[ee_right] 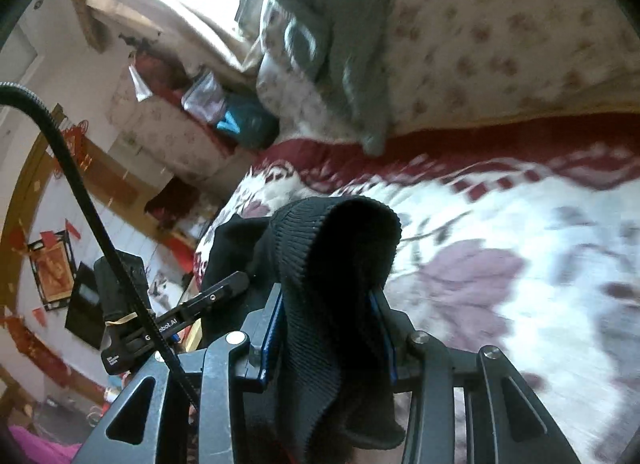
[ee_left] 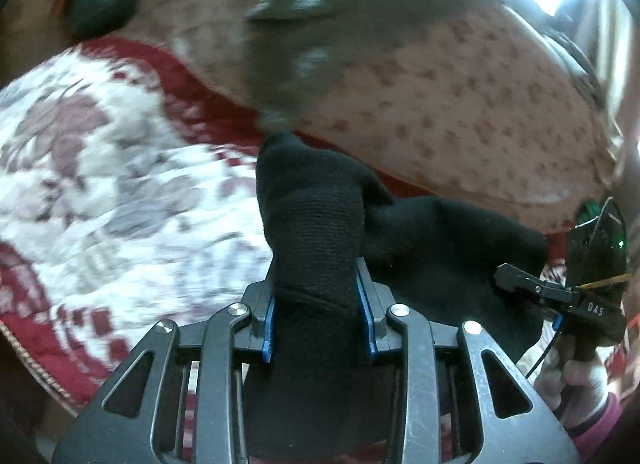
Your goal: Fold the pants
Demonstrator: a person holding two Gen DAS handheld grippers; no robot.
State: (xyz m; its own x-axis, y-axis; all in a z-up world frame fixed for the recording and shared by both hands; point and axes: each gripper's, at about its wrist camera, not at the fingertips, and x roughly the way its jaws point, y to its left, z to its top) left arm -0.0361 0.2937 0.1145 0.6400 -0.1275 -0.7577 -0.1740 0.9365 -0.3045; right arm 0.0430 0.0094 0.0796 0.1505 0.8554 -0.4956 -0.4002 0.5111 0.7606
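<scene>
**Black pants gripped at both ends above the bed**

The black pants hung bunched over the floral bedspread. The left gripper pinched one fold, jaws partly closed; the right gripper clamped the ribbed hem. A grey garment lay near the far edge.

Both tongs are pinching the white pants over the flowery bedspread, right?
Not quite: the pants are black, not white, as the left wrist view shows. The left tongs and the right tongs are indeed both pinching them over the flowery bedspread.
</scene>
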